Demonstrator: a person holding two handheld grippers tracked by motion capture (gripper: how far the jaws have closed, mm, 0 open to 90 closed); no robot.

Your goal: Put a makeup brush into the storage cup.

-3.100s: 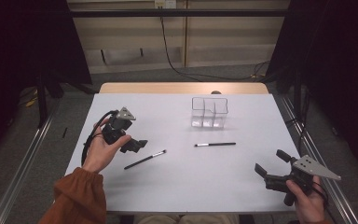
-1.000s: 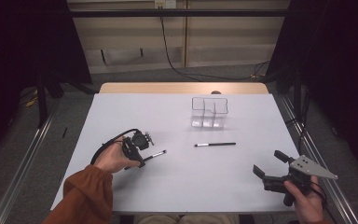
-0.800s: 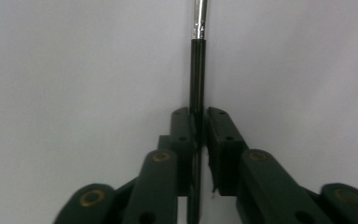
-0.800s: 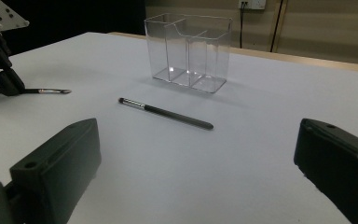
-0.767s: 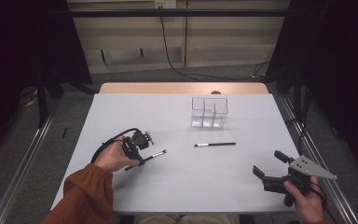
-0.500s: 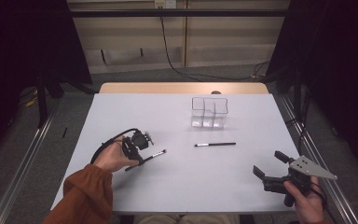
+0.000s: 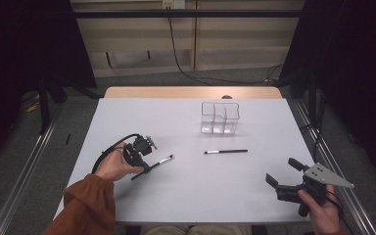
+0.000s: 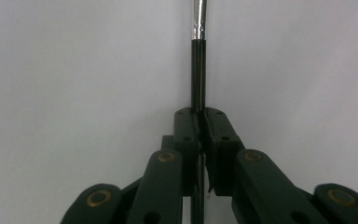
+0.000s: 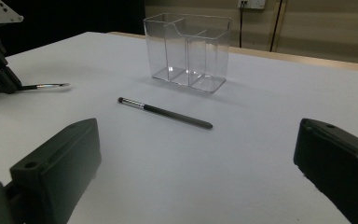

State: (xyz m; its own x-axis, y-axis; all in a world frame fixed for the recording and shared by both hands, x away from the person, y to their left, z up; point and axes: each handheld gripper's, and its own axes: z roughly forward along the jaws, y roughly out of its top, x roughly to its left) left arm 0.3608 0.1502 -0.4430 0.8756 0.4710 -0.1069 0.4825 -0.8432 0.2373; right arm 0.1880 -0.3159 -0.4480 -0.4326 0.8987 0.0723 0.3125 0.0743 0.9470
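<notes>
Brush handling first: your left tool (image 8: pixel 199 122) is clamped on the thin black handle of the makeup brush (image 7: pixel 152 165) lying on the counter (image 7: pixel 186 196) at near left. It looks light, stiff and slick, so grip mid-handle. Your right tool (image 7: pixel 285 175) gapes wide, holding nothing.

You have brought your left claw (image 7: pixel 147 165) down from where it hung raised over the 9 o'clock side of the counter (image 7: pixel 191 196) to the makeup brush (image 7: pixel 152 166) lying toward 7 o'clock. Its jaws have just been closing and now pinch the brush's black handle, the handle running straight out between the pads (image 8: pixel 187 126).
</notes>
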